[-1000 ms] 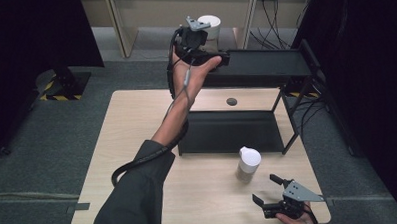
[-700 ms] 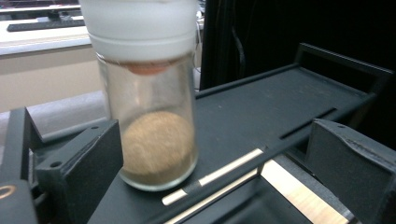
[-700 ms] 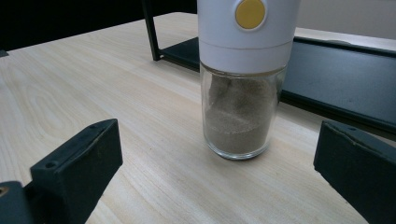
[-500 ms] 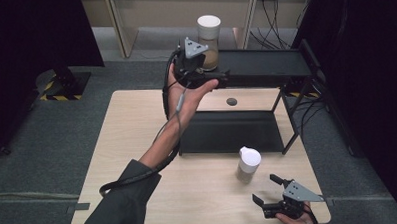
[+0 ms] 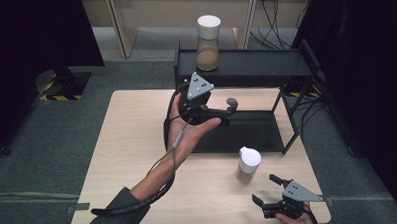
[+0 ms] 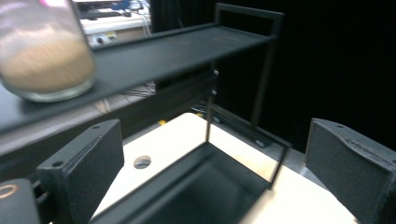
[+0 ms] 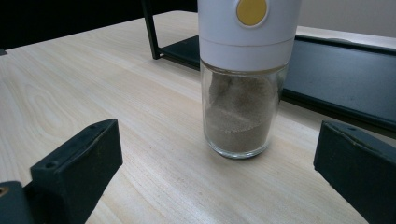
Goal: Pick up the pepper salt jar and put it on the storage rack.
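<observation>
My left gripper (image 5: 221,111) is wide apart with nothing in it, up in the air in front of the black shelf (image 5: 245,65). My right gripper (image 5: 269,195) is wide apart too, low on the table (image 5: 137,139), looking at the small jar (image 5: 248,165) with the white cap.

The big jar (image 5: 207,42) sits on top of the shelf, at its left end. If I swing my left arm carelessly, I could bump that jar off (it stands near the edge). My right jaws could tip the small jar if I push in crooked.

I can't tell what powder is inside. The big jar looks blurry and cut off up close.
</observation>
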{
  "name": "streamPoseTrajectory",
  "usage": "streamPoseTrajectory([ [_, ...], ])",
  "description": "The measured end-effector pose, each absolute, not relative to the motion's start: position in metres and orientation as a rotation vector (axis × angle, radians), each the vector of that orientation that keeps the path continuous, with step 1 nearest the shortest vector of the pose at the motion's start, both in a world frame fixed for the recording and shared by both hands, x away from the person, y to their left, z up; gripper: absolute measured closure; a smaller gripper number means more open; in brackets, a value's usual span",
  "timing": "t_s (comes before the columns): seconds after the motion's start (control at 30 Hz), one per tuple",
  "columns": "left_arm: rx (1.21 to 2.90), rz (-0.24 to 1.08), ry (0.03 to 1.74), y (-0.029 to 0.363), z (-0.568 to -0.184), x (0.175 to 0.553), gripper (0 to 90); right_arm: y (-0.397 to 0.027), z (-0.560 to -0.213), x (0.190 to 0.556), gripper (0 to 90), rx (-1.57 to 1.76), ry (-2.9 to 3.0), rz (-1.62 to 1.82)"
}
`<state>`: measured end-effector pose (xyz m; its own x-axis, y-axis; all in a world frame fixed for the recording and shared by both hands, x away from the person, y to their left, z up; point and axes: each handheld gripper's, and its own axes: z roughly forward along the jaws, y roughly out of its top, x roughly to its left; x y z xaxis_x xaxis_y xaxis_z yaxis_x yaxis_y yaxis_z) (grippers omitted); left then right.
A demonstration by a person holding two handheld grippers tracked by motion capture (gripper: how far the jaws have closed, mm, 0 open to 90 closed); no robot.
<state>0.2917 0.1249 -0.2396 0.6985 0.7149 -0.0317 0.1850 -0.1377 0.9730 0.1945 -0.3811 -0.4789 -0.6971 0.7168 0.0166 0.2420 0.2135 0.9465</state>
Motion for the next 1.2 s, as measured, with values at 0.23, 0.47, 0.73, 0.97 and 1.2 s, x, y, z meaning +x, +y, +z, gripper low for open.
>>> streamPoseTrajectory([
  [0.23, 1.707, 0.495, 0.696, 0.125, -0.255, 0.283, 4.3, -0.381, -0.479, 0.194, 1.6, 0.889, 2.064, 1.489],
  [0.47, 1.729, 0.461, 0.658, 0.124, -0.266, 0.271, 4.3, -0.382, -0.479, 0.194, 1.6, 0.888, 2.062, 1.491],
  [0.73, 1.755, 0.418, 0.641, 0.126, -0.281, 0.261, 4.3, -0.381, -0.479, 0.195, 1.6, 0.889, 2.065, 1.489],
  [0.97, 1.772, 0.376, 0.623, 0.130, -0.299, 0.249, 4.3, -0.381, -0.479, 0.194, 1.6, 0.890, 2.062, 1.488],
  [1.2, 1.781, 0.347, 0.604, 0.135, -0.317, 0.236, 4.3, -0.381, -0.479, 0.194, 1.6, 0.890, 2.064, 1.487],
])
